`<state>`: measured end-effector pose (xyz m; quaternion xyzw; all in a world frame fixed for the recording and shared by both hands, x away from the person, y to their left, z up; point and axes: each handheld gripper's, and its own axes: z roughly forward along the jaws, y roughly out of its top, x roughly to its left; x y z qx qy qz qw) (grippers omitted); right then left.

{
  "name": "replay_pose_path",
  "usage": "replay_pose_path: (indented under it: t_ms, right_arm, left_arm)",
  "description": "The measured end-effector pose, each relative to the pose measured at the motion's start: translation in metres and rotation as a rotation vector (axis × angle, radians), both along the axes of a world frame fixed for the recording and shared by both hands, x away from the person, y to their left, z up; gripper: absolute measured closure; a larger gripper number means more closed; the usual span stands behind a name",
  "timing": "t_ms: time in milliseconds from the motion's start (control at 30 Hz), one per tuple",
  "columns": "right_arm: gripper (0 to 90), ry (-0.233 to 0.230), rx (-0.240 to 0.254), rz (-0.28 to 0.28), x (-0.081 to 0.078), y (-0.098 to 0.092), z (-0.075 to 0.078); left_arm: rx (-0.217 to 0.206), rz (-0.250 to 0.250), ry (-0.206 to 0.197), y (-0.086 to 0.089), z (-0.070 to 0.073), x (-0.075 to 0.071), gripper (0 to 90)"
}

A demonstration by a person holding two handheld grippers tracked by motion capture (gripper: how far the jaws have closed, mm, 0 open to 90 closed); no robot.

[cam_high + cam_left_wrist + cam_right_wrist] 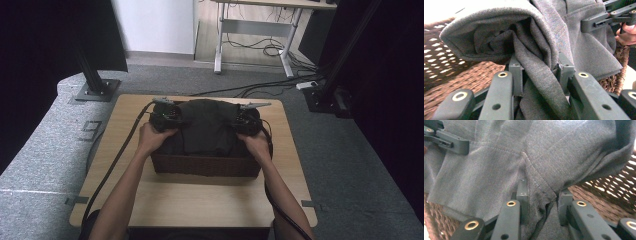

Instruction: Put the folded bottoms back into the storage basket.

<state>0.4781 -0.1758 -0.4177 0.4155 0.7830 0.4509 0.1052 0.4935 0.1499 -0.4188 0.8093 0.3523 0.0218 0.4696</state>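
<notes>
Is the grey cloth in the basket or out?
Partly in: the cloth bulges above the basket, pinched by both tools.

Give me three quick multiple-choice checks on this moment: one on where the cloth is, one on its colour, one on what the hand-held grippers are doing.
1. Where does the cloth sit?
A. On the floor
B. In and above the basket
C. On the far desk

2. What colour is the cloth?
A. Dark grey
B. Red
C. White

3. What state are the two hand-held grippers in?
A. Both open, clear of the cloth
B. One shut, one open
C. Both shut on the cloth

Answers: 1 B, the high view shows it bunched over the woven basket. 2 A, both gripper views show grey weave. 3 C, the left hand-held gripper and right hand-held gripper each pinch a fold.
</notes>
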Motion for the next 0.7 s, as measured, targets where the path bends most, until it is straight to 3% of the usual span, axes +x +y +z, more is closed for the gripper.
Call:
replay_pose_path:
  t_ms: [100,300,567,700]
  right_arm:
    - [70.3,0.015,-0.008,-0.013,-0.003,-0.009,-0.001]
    - [70.2,0.039,-0.023,-0.022,-0.006,-0.016,-0.005]
    - [70.2,0.064,-0.039,0.008,-0.005,0.003,-0.012]
    - [70.0,0.073,-0.06,0.008,-0.003,0.008,-0.013]
  left_arm:
    - [0.001,-0.016,0.014,-0.008,-0.005,0.001,65.6]
    - [0.048,-0.026,0.033,-0.016,-0.008,0.001,65.6]
    - [0.151,-0.009,0.031,-0.003,-0.002,-0.007,65.6]
    - [0.174,-0.002,0.039,-0.006,-0.004,-0.005,65.5]
